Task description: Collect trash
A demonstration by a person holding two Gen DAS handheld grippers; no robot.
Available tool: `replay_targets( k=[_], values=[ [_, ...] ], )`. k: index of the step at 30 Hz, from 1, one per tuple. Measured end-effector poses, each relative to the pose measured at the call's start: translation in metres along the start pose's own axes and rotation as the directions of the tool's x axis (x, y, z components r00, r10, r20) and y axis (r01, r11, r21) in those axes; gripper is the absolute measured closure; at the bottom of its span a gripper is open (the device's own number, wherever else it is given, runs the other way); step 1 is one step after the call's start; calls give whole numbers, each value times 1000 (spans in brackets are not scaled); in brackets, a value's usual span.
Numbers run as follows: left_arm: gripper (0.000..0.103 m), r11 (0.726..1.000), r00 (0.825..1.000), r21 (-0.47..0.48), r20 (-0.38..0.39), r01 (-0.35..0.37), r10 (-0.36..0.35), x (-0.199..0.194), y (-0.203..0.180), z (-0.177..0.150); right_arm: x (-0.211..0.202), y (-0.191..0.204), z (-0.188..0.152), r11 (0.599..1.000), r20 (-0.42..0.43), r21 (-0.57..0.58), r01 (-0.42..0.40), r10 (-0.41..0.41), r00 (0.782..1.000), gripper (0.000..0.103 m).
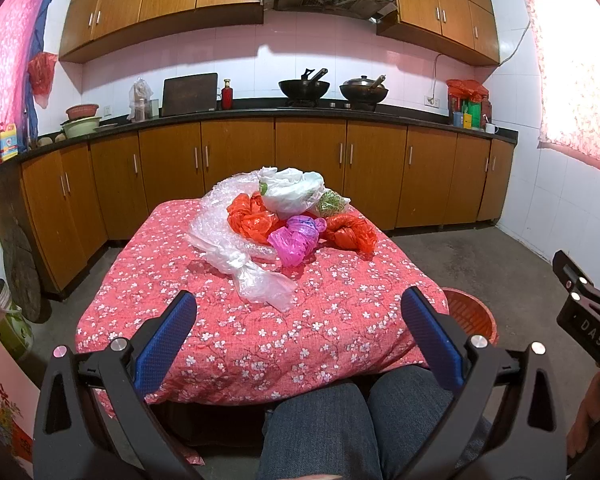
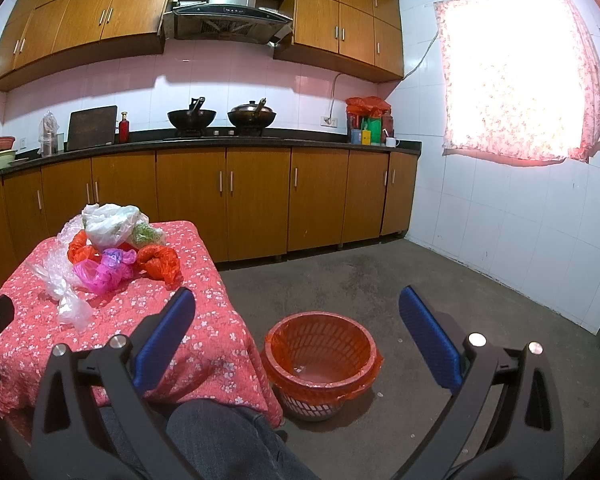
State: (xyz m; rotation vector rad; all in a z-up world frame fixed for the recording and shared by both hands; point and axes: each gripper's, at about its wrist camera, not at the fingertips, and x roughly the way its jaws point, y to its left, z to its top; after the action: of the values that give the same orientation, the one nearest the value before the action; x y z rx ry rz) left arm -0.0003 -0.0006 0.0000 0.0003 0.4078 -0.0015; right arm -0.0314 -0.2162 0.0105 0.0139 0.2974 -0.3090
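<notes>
A pile of plastic bags lies on a low table with a red flowered cloth [image 1: 300, 340]: clear bubble wrap [image 1: 236, 248], two orange bags [image 1: 252, 216], a pink bag [image 1: 296, 240], a white bag [image 1: 292, 192]. The pile also shows in the right wrist view [image 2: 108, 256]. An orange-lined basket [image 2: 320, 356] stands on the floor right of the table, its rim in the left wrist view [image 1: 472, 312]. My left gripper [image 1: 300, 320] is open and empty above the table's near edge. My right gripper [image 2: 296, 320] is open and empty above the basket.
Wooden cabinets and a dark counter [image 1: 260, 112] with two woks run along the back wall. The person's knees [image 1: 360, 420] are under the table's near edge. A bucket [image 1: 4, 324] stands at the left. Bare concrete floor [image 2: 380, 276] lies right of the table.
</notes>
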Motion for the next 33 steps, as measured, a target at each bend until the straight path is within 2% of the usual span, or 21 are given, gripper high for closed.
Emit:
replay_targets(
  k=[33],
  values=[
    [2, 1000, 1000, -3, -3, 2, -2, 4, -3, 1, 1, 3, 0, 1000, -5, -2, 0, 0, 1000, 4]
  ],
)
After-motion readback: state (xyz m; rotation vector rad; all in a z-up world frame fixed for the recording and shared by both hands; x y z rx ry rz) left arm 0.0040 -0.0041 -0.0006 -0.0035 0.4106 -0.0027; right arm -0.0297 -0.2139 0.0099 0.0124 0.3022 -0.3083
